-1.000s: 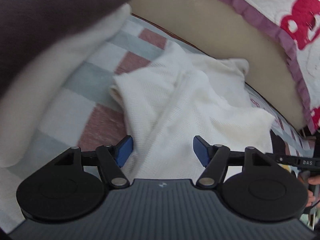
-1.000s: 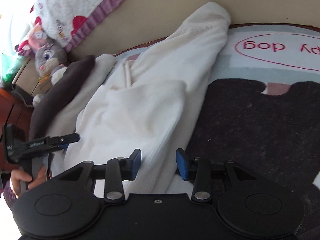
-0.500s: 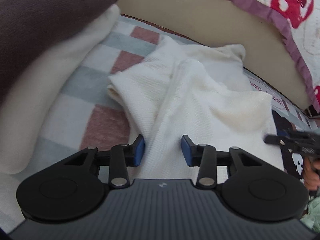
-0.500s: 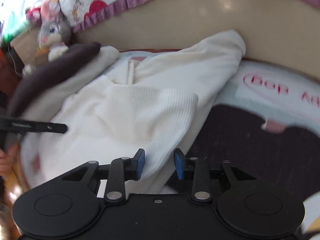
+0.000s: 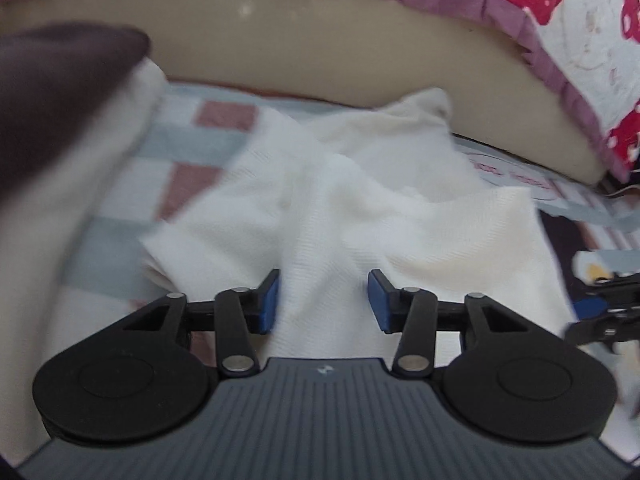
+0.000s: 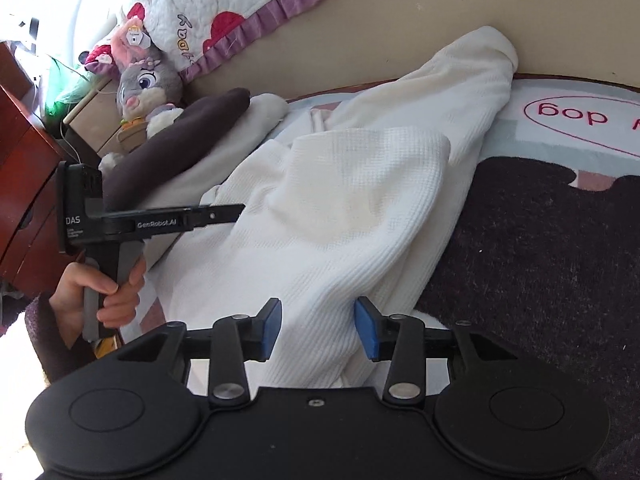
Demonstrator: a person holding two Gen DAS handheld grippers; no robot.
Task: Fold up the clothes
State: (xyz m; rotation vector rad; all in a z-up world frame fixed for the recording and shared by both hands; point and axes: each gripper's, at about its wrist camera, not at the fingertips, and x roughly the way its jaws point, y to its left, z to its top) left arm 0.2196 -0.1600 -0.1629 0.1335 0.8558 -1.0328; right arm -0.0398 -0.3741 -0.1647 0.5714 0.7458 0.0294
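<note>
A white waffle-knit garment (image 5: 400, 220) lies crumpled on a checked blanket (image 5: 192, 136), one sleeve stretched toward the beige bed side. My left gripper (image 5: 323, 300) has a ridge of that fabric filling the gap between its blue pads, and its jaws are opening slightly. In the right wrist view the garment (image 6: 340, 220) is partly folded over itself. My right gripper (image 6: 317, 326) has the near edge bunched between its pads, touching both, and its jaws are also opening. The left gripper (image 6: 240, 209) shows there from the side at the garment's left edge, held by a hand (image 6: 108, 292).
A dark brown and cream cushion (image 6: 180, 140) lies left of the garment. A plush rabbit (image 6: 148, 80) and a quilt with purple trim (image 6: 224, 0) sit behind it. Red-brown wooden furniture (image 6: 20, 180) stands at the far left. A dark printed patch (image 6: 540, 260) of the mat lies on the right.
The left jaws went from wide apart to narrow around the fabric, then widened a little. Both views swung sideways across the garment. The right jaws narrowed, then widened slightly.
</note>
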